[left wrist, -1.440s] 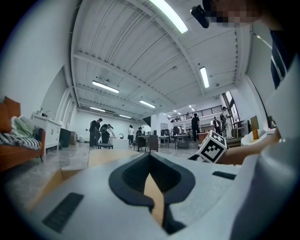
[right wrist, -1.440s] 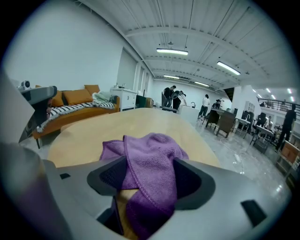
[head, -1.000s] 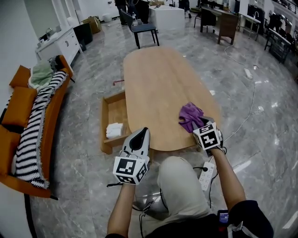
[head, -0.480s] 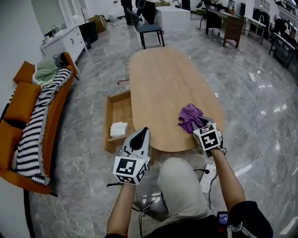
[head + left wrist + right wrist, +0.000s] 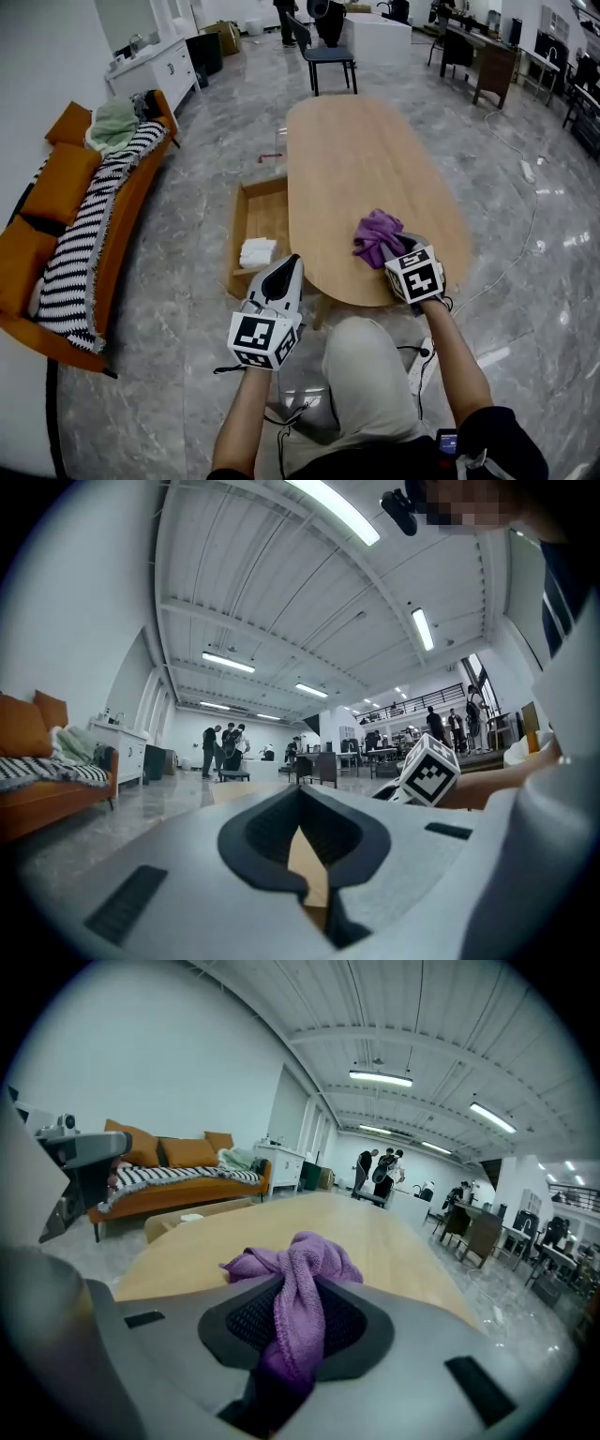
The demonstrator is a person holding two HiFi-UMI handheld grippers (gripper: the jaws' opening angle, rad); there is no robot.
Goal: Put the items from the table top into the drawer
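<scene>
cloth (image 5: pixel 300 1260): purple, in jaws of right gripper (image 5: pixel 296 1335)
table (image 5: pixel 356 159): tan wood, ahead of jaws
drawer (image 5: pixel 246 217): light wood
towel (image 5: pixel 258 251): white
sofa (image 5: pixel 56 183): orange
blanket (image 5: pixel 80 267): black-white stripes
floor (image 5: pixel 187 187): grey marble

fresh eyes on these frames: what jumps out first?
The purple cloth stands out first, bunched up and pinched in the jaws of the right gripper at the near end of the long oval wooden table. Next is the open drawer at the table's left edge, with a white folded item inside. An orange sofa with a striped blanket sits at far left.
</scene>
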